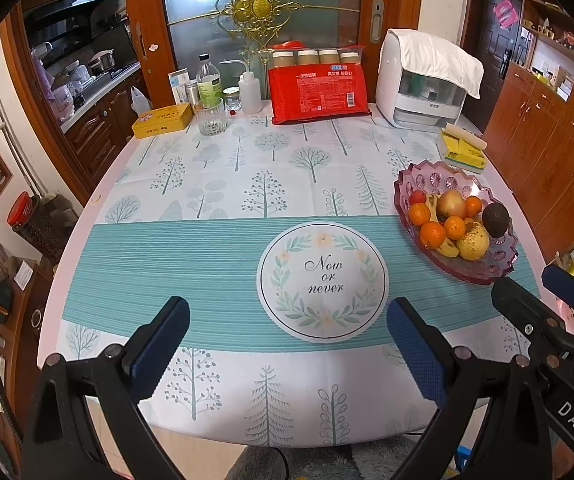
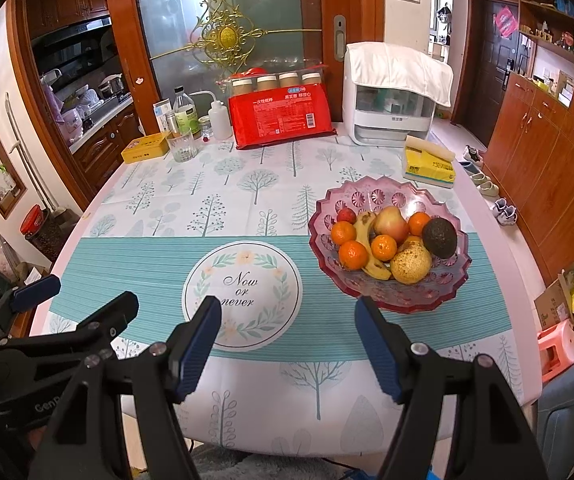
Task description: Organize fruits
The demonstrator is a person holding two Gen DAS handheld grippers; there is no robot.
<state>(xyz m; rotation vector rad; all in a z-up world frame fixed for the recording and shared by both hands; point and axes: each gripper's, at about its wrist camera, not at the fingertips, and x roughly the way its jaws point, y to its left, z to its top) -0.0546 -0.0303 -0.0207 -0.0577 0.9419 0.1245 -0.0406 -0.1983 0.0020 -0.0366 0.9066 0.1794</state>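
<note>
A pink glass fruit bowl stands on the right half of the table. It holds several oranges, a banana, an apple, a spotted yellow pear, a dark avocado and a small red fruit. My right gripper hovers open over the near table edge, just in front of the bowl, with nothing between its fingers. My left gripper is open and empty too, near the round "Now or never" print, left of the bowl.
Along the table's far edge stand a drinking glass, bottles, a yellow tin, a red packet and a white appliance. A yellow tissue pack lies behind the bowl. Wooden cabinets line the right wall.
</note>
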